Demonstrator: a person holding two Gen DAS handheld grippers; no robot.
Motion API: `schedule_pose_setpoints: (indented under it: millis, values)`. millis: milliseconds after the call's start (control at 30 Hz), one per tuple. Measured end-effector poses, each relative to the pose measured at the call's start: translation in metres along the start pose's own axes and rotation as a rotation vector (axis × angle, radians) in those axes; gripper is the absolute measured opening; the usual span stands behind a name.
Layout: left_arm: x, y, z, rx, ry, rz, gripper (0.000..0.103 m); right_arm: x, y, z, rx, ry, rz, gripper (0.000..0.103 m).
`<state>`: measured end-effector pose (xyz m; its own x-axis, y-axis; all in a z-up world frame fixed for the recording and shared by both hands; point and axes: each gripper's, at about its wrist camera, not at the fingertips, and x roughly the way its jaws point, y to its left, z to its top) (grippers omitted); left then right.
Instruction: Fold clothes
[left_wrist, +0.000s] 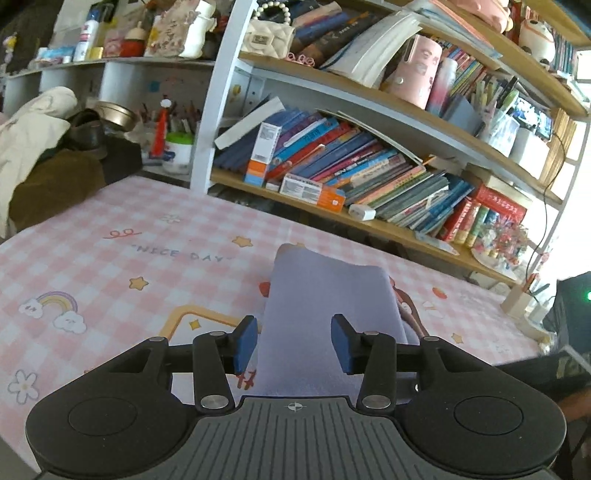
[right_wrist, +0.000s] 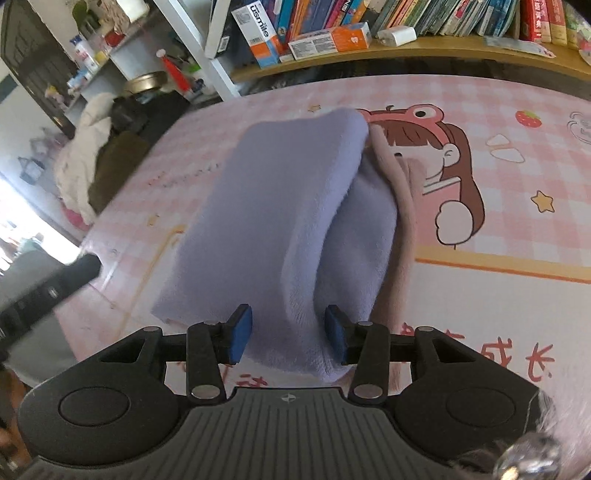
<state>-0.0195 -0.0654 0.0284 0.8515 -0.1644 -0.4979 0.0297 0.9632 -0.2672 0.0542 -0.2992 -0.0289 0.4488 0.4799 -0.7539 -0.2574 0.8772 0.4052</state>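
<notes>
A lavender fleece garment (left_wrist: 325, 306) with a pinkish-beige edge (right_wrist: 400, 206) lies folded on the pink checked table mat (left_wrist: 110, 266). It also shows in the right wrist view (right_wrist: 280, 221), where its top layer bulges up in a ridge. My left gripper (left_wrist: 294, 341) is open, its blue pads on either side of the garment's near end, above it. My right gripper (right_wrist: 288, 334) is open too, its pads straddling the raised fold at the garment's near edge. Neither gripper pinches the cloth.
A bookshelf (left_wrist: 369, 173) full of books stands right behind the table. A heap of cream and brown clothes (left_wrist: 40, 155) lies at the table's far left. A dark box with a green light (left_wrist: 576, 310) stands at the right. The mat (right_wrist: 517, 184) shows a cartoon girl.
</notes>
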Motion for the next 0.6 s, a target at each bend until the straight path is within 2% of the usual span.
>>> schedule_pose_setpoints:
  millis: [33,133,200,300,367,500,567,600]
  values:
    - [0.003,0.003,0.002,0.003,0.009,-0.005,0.036,-0.001,0.001,-0.001,0.006,-0.004,-0.008,0.04]
    - [0.013,0.011,0.007,0.018,0.032,-0.003,0.037,-0.006,0.003,-0.001,0.036,-0.023,-0.029,0.04]
    - [0.018,0.014,0.011,0.024,0.034,0.0,0.042,-0.009,0.005,-0.001,0.056,-0.035,-0.043,0.04]
    - [0.026,0.018,0.015,0.025,0.048,-0.012,0.059,-0.013,0.008,0.001,0.083,-0.066,-0.041,0.041]
    - [0.03,0.019,0.015,0.025,0.052,-0.037,0.061,-0.012,0.009,0.003,0.102,-0.075,-0.045,0.041]
    - [0.044,0.013,0.013,0.044,0.081,-0.1,0.057,-0.001,0.009,0.004,0.141,-0.072,-0.061,0.04]
    - [0.055,0.011,0.011,0.065,0.125,-0.123,0.048,0.004,0.01,0.006,0.152,-0.077,-0.07,0.034]
    - [0.061,0.01,0.009,0.076,0.148,-0.135,0.04,0.005,0.01,0.006,0.158,-0.081,-0.073,0.029]
